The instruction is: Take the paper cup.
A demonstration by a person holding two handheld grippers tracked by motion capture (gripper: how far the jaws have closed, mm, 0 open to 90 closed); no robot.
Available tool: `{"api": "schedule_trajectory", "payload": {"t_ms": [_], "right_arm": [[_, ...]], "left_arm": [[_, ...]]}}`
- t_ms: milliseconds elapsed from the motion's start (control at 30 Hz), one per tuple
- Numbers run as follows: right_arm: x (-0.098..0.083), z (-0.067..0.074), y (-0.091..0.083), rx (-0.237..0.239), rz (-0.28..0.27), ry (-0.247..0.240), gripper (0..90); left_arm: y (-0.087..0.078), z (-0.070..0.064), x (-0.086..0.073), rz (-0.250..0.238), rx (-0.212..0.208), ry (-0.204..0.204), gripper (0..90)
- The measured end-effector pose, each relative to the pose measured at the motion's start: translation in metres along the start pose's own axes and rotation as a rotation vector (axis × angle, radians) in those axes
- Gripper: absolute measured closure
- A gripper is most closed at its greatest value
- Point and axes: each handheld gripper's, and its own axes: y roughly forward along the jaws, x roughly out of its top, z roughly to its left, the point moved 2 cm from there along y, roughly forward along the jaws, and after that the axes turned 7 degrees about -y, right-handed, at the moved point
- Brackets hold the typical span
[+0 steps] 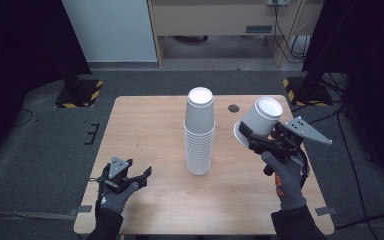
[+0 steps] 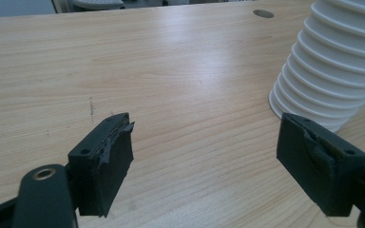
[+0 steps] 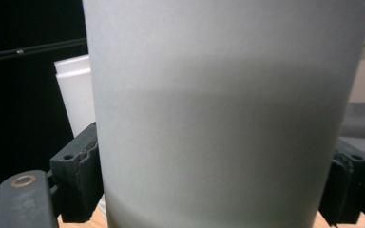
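From above, the stack of cups stands mid-table. To its right, the right gripper clamps a single cup held tilted off the tabletop; to its lower left, the left gripper rests low.

Left gripper view: jaws spread wide and empty, the stack just beyond them.

Right gripper view: both jaws press the cup's sides.

No text, label or number is legible.
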Motion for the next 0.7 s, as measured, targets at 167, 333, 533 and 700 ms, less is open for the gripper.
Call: {"api": "schedule_trajectory", "payload": {"t_ms": [167,333,533,700], "right_arm": [[-0.012,-0.005,-0.006,0.001,0.011,0.022,14.8],[-0.022,-0.009,-0.01,-0.007,0.028,0.031,14.8],[-0.037,-0.014,-0.012,-0.014,0.053,0.049,14.8],[-0.046,-0.015,-0.013,-0.011,0.062,0.066,14.7]], "left_arm": [[0.001,-0.003,0.0,0.002,-0.002,0.006,18.4],[0.002,-0.006,0.0,0.002,-0.009,0.01,18.6],[0.002,-0.011,0.001,-0.001,-0.025,0.02,18.9],[0.002,-0.015,0.001,-0.006,-0.036,0.027,19.1]]}}
